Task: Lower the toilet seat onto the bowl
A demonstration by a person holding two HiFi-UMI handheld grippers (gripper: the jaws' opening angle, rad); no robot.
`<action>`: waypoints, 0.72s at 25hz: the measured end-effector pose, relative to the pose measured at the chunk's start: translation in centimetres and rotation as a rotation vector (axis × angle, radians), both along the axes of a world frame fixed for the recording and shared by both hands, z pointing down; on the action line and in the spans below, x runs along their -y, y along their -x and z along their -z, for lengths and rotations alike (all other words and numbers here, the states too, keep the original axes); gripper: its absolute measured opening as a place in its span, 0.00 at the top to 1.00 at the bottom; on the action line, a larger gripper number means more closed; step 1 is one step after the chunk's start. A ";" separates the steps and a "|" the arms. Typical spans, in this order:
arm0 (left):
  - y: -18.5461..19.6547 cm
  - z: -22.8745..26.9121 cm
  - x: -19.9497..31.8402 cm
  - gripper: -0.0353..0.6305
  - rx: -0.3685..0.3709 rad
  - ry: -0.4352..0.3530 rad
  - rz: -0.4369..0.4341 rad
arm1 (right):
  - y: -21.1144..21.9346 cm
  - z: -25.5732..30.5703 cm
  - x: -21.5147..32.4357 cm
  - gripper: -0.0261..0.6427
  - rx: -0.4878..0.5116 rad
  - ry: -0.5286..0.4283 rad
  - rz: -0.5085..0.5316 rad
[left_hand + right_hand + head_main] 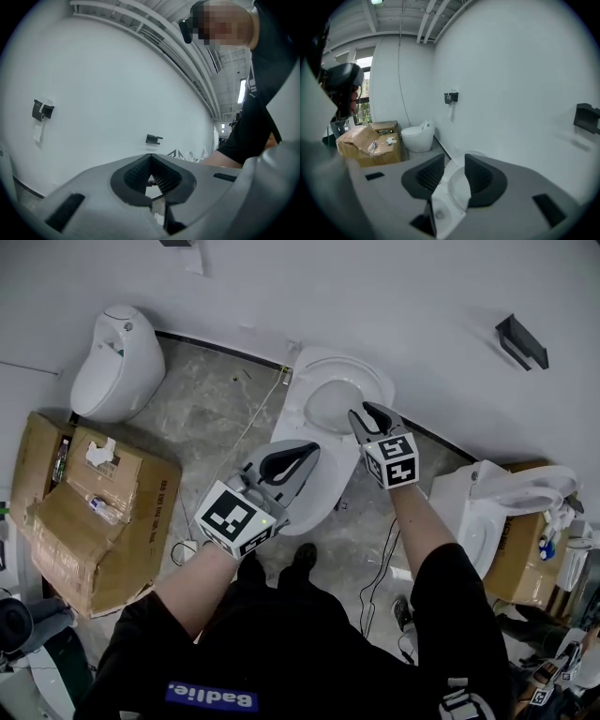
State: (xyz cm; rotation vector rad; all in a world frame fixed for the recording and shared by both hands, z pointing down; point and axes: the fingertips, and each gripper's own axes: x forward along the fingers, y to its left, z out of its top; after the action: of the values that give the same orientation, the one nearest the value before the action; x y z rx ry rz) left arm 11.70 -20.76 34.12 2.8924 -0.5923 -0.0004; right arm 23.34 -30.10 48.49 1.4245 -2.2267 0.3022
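Observation:
A white toilet (375, 381) stands against the wall with its bowl (333, 404) open to view. A long white panel (323, 498), seat or lid, I cannot tell which, runs from the bowl toward me. My left gripper (312, 451) hovers over that panel with its tips together and nothing between them; in the left gripper view the left gripper (150, 157) faces only bare wall. My right gripper (367, 411) is above the bowl's right rim, jaws apart. In the right gripper view the toilet (459, 185) shows through the gap of the right gripper (453, 159), untouched.
A second white toilet (117, 362) stands at the far left by the wall. Torn cardboard boxes (94, 512) lie left of me. Another toilet (487, 502) sits at the right on a box. A black bracket (523, 341) hangs on the wall. A cable (380, 568) trails by my feet.

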 end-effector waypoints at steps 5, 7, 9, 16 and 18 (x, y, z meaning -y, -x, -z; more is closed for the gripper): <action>-0.8 -0.4 -0.1 0.92 0.005 0.005 -0.001 | -2.4 -2.0 2.6 0.76 -0.068 0.001 -0.009; -0.9 -0.3 -0.5 0.92 0.010 0.004 -0.002 | -3.2 -2.9 3.7 0.73 -0.096 0.007 -0.015; -1.0 -0.3 -0.7 0.92 0.022 -0.001 -0.005 | -4.2 -3.7 4.8 0.72 -0.121 0.013 -0.020; -0.8 -1.1 -0.5 0.92 0.039 0.008 0.005 | -7.0 -6.5 8.6 0.71 -0.239 0.033 -0.021; -0.6 -1.1 -0.3 0.92 0.035 0.012 0.012 | -7.4 -7.0 9.8 0.71 -0.278 0.041 -0.015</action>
State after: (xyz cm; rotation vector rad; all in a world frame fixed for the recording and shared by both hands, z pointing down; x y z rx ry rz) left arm 12.30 -20.47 35.25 2.8825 -0.6140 0.0526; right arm 30.70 -39.85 55.49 1.3707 -1.9754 0.1435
